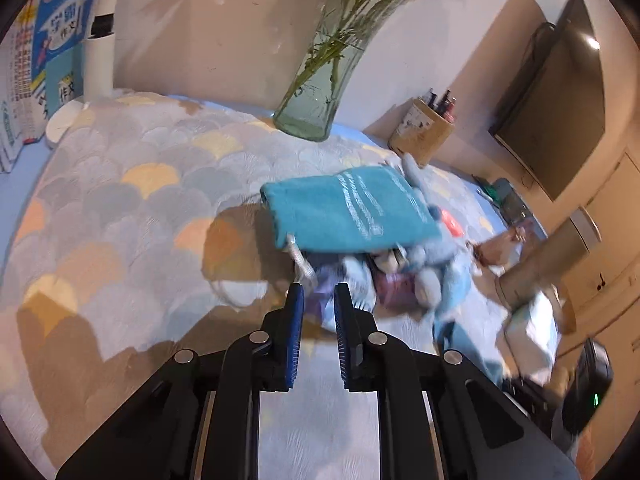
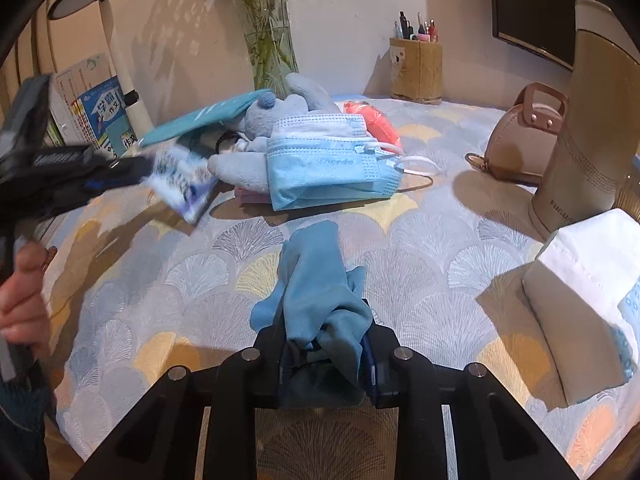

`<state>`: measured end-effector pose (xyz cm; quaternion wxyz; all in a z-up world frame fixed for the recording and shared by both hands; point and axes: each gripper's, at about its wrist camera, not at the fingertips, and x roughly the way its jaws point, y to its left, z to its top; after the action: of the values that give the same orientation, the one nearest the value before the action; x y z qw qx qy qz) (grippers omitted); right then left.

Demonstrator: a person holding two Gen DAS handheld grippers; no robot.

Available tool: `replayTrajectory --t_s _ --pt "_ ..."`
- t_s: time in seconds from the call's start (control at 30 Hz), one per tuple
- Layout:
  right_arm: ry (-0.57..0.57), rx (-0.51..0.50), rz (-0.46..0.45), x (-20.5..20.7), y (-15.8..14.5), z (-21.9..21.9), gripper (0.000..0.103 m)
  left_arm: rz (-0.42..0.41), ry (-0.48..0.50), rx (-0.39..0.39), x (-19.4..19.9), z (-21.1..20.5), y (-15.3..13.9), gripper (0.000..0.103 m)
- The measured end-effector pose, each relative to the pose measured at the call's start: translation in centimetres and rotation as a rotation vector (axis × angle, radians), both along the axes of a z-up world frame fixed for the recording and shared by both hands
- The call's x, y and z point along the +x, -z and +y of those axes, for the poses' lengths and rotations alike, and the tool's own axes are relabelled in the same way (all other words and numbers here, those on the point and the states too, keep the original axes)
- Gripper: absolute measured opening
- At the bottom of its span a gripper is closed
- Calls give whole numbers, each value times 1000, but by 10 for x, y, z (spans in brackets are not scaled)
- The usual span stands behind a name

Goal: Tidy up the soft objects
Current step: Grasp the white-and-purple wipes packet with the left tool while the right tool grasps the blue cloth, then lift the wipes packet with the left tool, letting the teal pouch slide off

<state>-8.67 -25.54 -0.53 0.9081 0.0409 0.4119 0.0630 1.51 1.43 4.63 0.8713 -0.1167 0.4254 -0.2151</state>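
A pile of soft things lies on the scallop-patterned mat (image 2: 400, 240): a teal pouch (image 1: 344, 208), a grey-blue plush toy (image 2: 280, 120), a stack of blue face masks (image 2: 328, 160) and an orange-red item (image 2: 376, 120). My left gripper (image 1: 319, 293) is at the near edge of the pile. Its jaws are shut on the edge of a small white and purple printed packet (image 2: 180, 188), which is blurred. My right gripper (image 2: 324, 334) is shut on a crumpled blue cloth (image 2: 320, 280) that bunches up between its fingers above the mat.
A glass vase (image 2: 272, 48), a pen holder (image 2: 416, 68), a white lamp (image 2: 116, 60) and books (image 2: 100, 108) stand along the wall. A pink handbag (image 2: 524, 140), a gold flask (image 2: 588, 120) and a white folded pack (image 2: 580, 304) are at the right.
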Motion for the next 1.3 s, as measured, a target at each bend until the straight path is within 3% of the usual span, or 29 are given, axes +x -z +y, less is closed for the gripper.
replayTrajectory --t_s 0.17,0.23,0.27,0.3,0.33,0.4,0.53,0.67,0.8,0.87,0.93,1.0,1.17,1.3 --pt "-5 17 6 1 -1 -1 27 -47 23 103 -27 10 -11 15" --pt "-6 22 10 1 0 0 27 -50 25 152 -26 4 -12 52" --pt "-6 22 10 1 1 0 27 -43 31 149 -23 1 -12 64" --pt "-7 20 10 1 1 1 27 -37 44 131 -21 -4 -12 83" --pt "-6 17 11 1 0 1 28 -41 74 111 -19 -13 -11 86" --pt "-6 18 13 0 1 1 27 -71 112 149 -15 -33 -11 86" --pt "-11 25 24 1 0 -1 27 -169 137 354 -11 -78 -6 84" --pt "-24 3 19 1 1 1 27 -157 153 513 9 -103 13 84" --pt "-34 -4 15 2 2 2 28 -152 120 584 36 -103 27 83" --pt "-43 -5 13 2 2 1 28 -146 127 598 45 -102 33 76" --pt "-48 -7 11 2 2 0 28 -142 135 586 50 -99 36 59" --pt "-52 -15 10 3 2 2 27 -137 139 563 49 -93 32 55" --pt "-71 44 16 1 -1 -2 27 -42 207 286 26 -53 10 54" --pt "-128 231 13 -3 -11 -10 27 116 251 -66 8 -11 4 54"
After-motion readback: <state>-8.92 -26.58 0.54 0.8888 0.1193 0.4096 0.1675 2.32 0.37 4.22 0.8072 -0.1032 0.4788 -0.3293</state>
